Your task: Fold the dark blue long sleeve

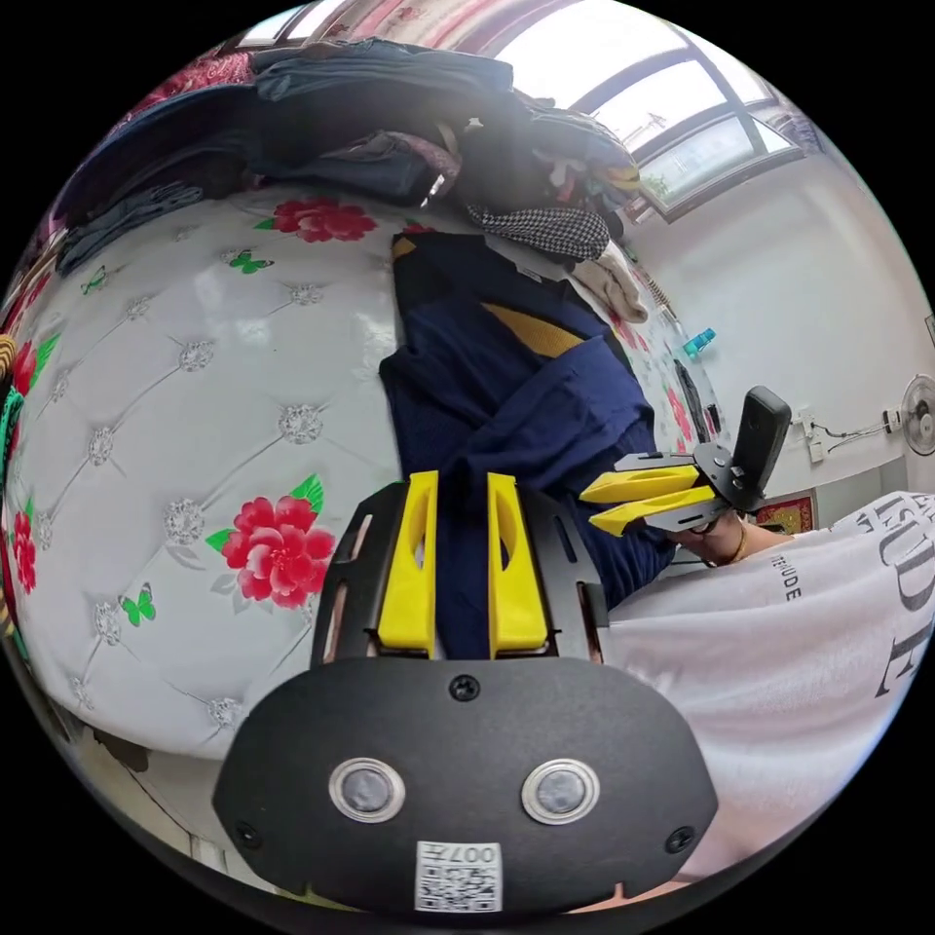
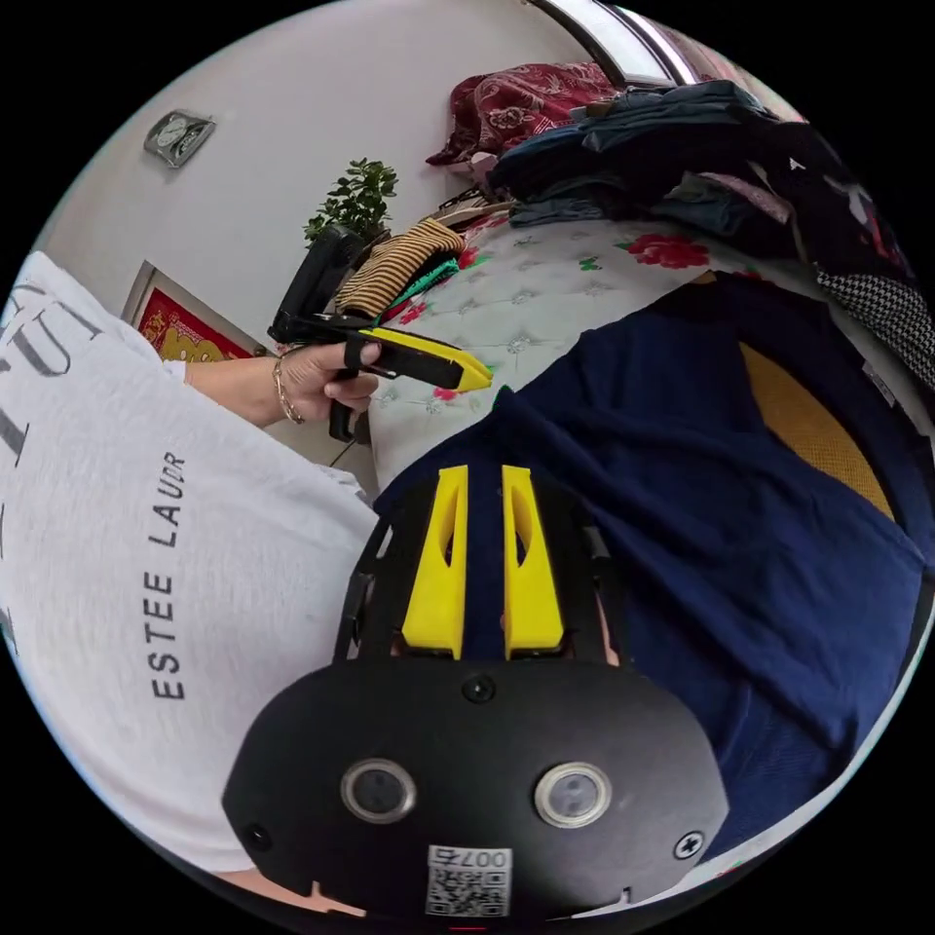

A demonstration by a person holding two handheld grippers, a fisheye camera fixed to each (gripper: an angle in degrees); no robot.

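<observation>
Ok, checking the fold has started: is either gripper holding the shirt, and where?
Cannot be told: the dark blue long sleeve shows between the jaws of the left gripper and the right gripper, whether pinched or merely behind them.

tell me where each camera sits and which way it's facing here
Left gripper view: rides the left gripper, facing along the dark blue long sleeve on the bed toward the clothes pile; the person's white shirt shows.
Right gripper view: rides the right gripper, over the same garment, facing the wall; a hand shows.
Shared: the garment, bed, pile, each other's gripper.
</observation>
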